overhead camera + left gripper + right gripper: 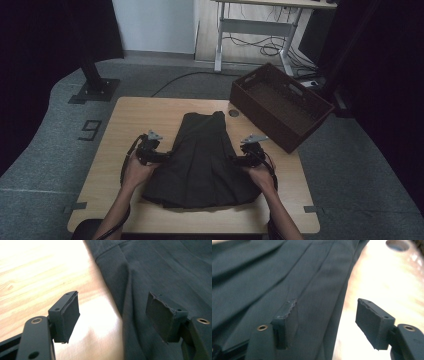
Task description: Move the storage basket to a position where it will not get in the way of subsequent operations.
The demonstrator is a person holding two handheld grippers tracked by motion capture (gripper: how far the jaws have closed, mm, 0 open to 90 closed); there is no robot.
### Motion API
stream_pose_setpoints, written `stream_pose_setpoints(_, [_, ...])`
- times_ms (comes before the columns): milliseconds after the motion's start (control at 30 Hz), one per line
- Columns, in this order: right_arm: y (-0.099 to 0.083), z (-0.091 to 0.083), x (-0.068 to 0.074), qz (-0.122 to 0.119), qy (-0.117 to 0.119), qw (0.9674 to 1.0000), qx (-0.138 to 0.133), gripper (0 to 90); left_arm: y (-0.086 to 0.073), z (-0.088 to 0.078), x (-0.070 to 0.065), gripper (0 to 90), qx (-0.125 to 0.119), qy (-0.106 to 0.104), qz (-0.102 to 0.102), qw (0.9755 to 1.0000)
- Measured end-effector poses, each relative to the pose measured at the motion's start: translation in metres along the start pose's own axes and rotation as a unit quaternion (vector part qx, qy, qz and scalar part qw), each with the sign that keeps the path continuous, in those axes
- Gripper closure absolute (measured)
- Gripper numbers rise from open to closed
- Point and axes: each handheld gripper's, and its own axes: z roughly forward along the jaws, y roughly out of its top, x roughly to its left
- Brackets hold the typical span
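A dark pleated garment [202, 155] lies flat on the wooden table [130, 115], narrow end away from the person. My left gripper [164, 156] is at the garment's left edge, and its jaws stand open with nothing between the pads. In the left gripper view the left gripper [112, 300] straddles the cloth's edge [162, 270] and bare wood [37, 270]. My right gripper [236, 160] is at the garment's right edge, also open. In the right gripper view the right gripper [327, 303] spans the garment's hem [274, 277] and the table [387, 277], clear of both.
A dark brown open crate [280, 105] sits at the table's far right corner. A round cable hole [233, 113] lies just beyond the garment. Past the table stand a desk frame [260, 25] with cables and a black stand base [95, 90].
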Motion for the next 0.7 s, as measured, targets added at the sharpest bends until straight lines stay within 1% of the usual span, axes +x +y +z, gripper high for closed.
stream_pose_setpoints(67, [0.005, 0.009, -0.001, 0.002, -0.011, 0.9999, 0.002, 32.4, 0.001, 0.011, 0.000, 26.2, 0.006, 0.001, 0.000, 1.0000])
stream_pose_setpoints(133, [0.005, 0.019, -0.003, 0.002, -0.021, 0.9997, 0.013, 31.1, 0.000, 0.022, 0.000, 24.3, 0.023, 0.008, 0.003, 0.9997])
stream_pose_setpoints(167, [0.004, 0.023, -0.004, 0.002, -0.024, 0.9996, 0.018, 30.4, -0.001, 0.029, -0.001, 23.1, 0.035, 0.011, 0.009, 0.9993])
stream_pose_setpoints(200, [0.001, 0.029, -0.006, 0.001, -0.029, 0.9992, 0.028, 29.5, -0.003, 0.035, -0.002, 21.7, 0.047, 0.014, 0.018, 0.9987])
stream_pose_setpoints(233, [-0.002, 0.033, -0.007, 0.000, -0.034, 0.9988, 0.036, 29.3, -0.006, 0.039, -0.003, 20.3, 0.047, 0.014, 0.022, 0.9986])
stream_pose_setpoints(267, [-0.005, 0.036, -0.008, 0.000, -0.037, 0.9985, 0.041, 29.3, -0.007, 0.039, -0.002, 18.4, 0.042, 0.010, 0.016, 0.9989])
stream_pose_setpoints(300, [-0.008, 0.038, -0.009, 0.000, -0.036, 0.9983, 0.046, 29.3, -0.008, 0.039, 0.000, 17.9, 0.043, 0.007, 0.010, 0.9990])
stream_pose_setpoints(367, [-0.013, 0.040, -0.011, 0.001, -0.032, 0.9982, 0.050, 29.4, -0.011, 0.038, 0.001, 17.6, 0.042, 0.010, 0.012, 0.9990])
stream_pose_setpoints(467, [-0.020, 0.038, -0.014, 0.016, -0.021, 0.9985, 0.047, 29.6, -0.015, 0.035, 0.003, 17.7, 0.040, 0.010, 0.007, 0.9991])
stream_pose_setpoints(533, [-0.023, 0.036, -0.013, 0.021, -0.017, 0.9987, 0.043, 30.2, -0.020, 0.032, 0.002, 17.8, 0.037, 0.005, 0.004, 0.9993])
stream_pose_setpoints(700, [-0.032, 0.028, -0.006, 0.022, -0.004, 0.9990, 0.039, 30.2, -0.031, 0.024, -0.001, 17.8, 0.035, -0.005, 0.002, 0.9994])
